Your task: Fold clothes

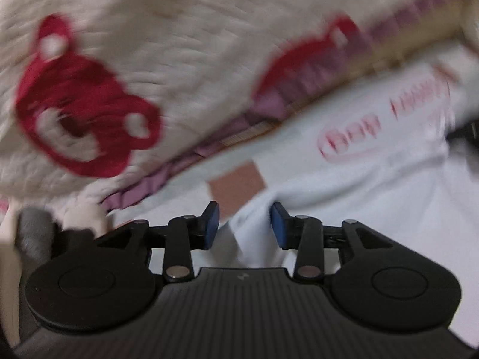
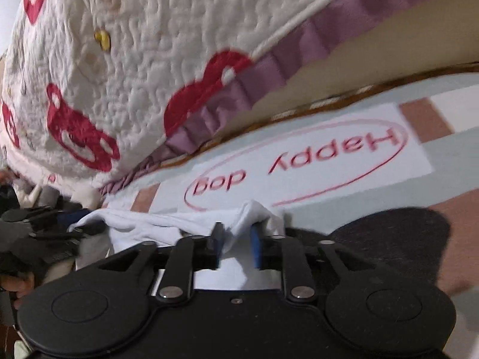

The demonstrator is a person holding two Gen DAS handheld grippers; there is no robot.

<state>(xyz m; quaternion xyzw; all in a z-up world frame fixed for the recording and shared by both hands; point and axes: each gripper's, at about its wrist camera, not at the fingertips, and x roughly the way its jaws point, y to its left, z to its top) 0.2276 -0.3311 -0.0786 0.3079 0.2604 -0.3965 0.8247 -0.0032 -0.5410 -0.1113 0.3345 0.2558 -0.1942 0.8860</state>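
A white garment (image 1: 344, 209) lies wrinkled on a pale mat (image 2: 449, 155) printed with "Happy dog" (image 2: 299, 161). My left gripper (image 1: 245, 228) is open, its blue pads (image 1: 211, 227) spread wide, and a raised fold of the white cloth runs loosely between them. My right gripper (image 2: 237, 240) is shut on a bunched edge of the white garment (image 2: 251, 218), which peaks up just ahead of its pads. From there the cloth stretches left toward the left gripper's black frame (image 2: 39, 218). The left wrist view is blurred by motion.
A cream quilted blanket (image 2: 149, 45) with red bear shapes and a purple ruffle (image 2: 269, 71) hangs close behind the mat. Brown squares (image 1: 239, 185) mark the mat. A person's fingers (image 2: 18, 284) show at the far left. A dark shadow (image 2: 404, 239) falls on the right.
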